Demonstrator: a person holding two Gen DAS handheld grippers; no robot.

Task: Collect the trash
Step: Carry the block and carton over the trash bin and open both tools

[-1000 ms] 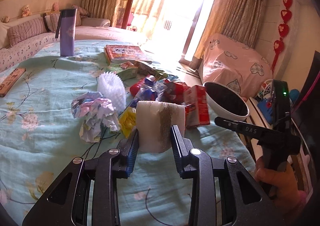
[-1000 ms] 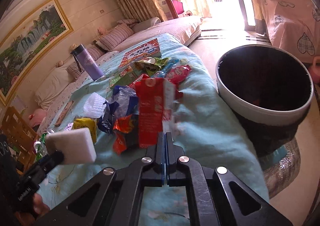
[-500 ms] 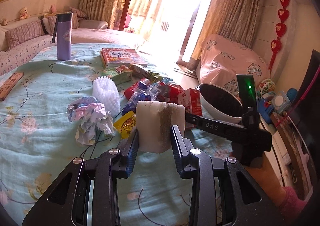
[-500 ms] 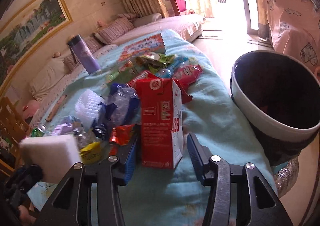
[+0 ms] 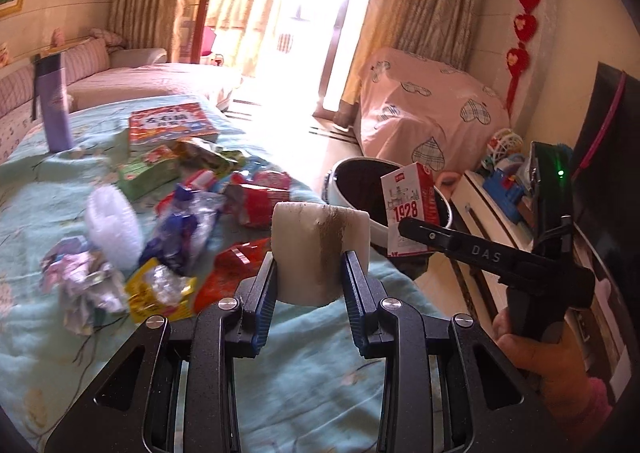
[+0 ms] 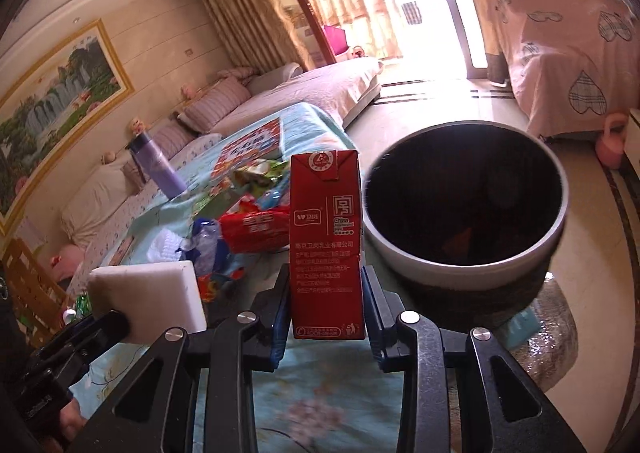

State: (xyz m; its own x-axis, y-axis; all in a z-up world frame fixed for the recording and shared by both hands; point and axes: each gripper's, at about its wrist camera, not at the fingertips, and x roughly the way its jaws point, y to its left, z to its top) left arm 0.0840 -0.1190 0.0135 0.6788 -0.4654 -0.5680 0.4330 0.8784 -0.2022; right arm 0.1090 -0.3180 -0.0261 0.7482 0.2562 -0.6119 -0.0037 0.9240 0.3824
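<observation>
Lifted off the bench (image 5: 304, 385) since earlier, the red carton (image 6: 326, 245) sits clamped in the right gripper (image 6: 326, 303) fingers beside the bin (image 6: 466, 267); left gripper (image 5: 308, 289) fingers hold a white sponge (image 5: 318, 249).

Home living room: sofa (image 6: 320, 89), curtains (image 5: 432, 1)

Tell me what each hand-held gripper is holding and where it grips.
Left hand-held gripper: the white sponge block, clamped across its lower sides. Right hand-held gripper: the red milk carton, upright, pinched by its lower side walls.
</observation>
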